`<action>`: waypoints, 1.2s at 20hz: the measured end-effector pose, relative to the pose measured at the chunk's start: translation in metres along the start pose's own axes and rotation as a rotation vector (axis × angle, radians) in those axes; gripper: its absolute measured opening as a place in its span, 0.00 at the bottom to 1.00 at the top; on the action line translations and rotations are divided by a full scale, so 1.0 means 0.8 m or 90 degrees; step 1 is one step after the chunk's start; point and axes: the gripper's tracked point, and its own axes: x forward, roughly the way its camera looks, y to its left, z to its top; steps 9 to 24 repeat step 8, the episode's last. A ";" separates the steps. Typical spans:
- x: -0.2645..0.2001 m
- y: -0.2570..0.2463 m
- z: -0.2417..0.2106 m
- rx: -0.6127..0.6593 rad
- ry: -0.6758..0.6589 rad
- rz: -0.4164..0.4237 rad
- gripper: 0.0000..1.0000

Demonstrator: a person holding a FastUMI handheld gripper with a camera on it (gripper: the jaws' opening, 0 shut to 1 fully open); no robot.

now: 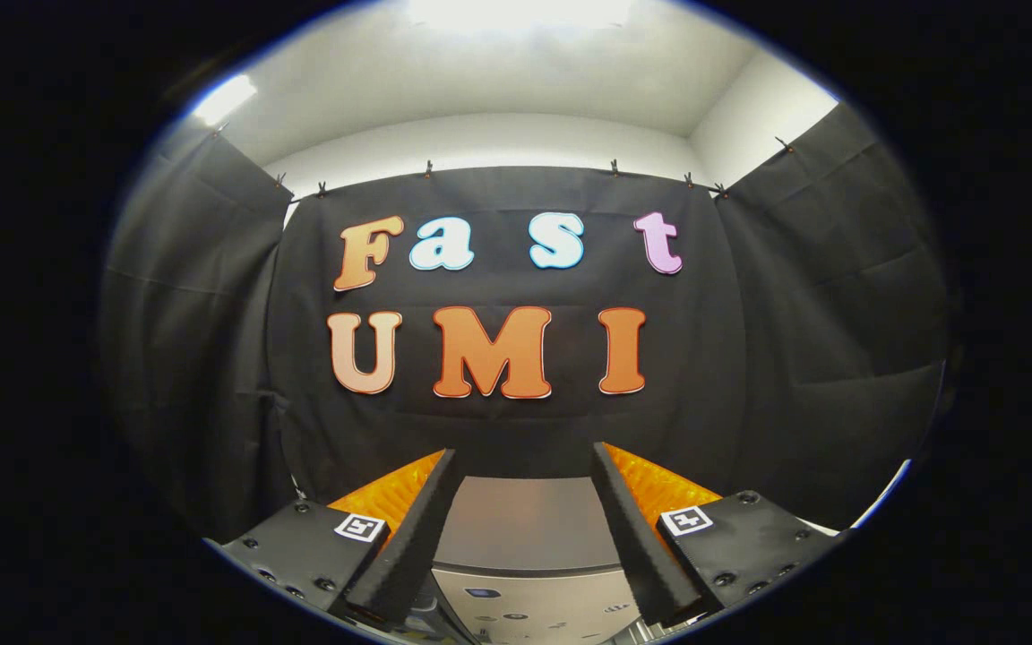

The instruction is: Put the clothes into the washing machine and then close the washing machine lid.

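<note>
My gripper point(523, 461) is held high and level, its two fingers spread wide apart with nothing between them. Below and between the fingers lies the grey top of the washing machine point(516, 524), its flat lid surface facing up. A lighter control panel point(525, 605) with small buttons runs along the machine's near edge, just under the fingers. No clothes show between or ahead of the fingers.
The black cloth wall point(498, 430) hangs right behind the machine and wraps round both sides. Above it is a white wall and ceiling with a bright lamp point(516, 11). A pale strip of surface point(879, 502) shows at the far right.
</note>
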 end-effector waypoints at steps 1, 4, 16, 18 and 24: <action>0.001 -0.001 -0.001 0.002 -0.001 -0.006 0.96; 0.001 -0.009 -0.004 0.013 -0.004 -0.022 0.96; -0.006 -0.031 -0.011 0.009 -0.001 -0.047 0.96; -0.006 -0.031 -0.011 0.009 -0.001 -0.047 0.96; -0.006 -0.031 -0.011 0.009 -0.001 -0.047 0.96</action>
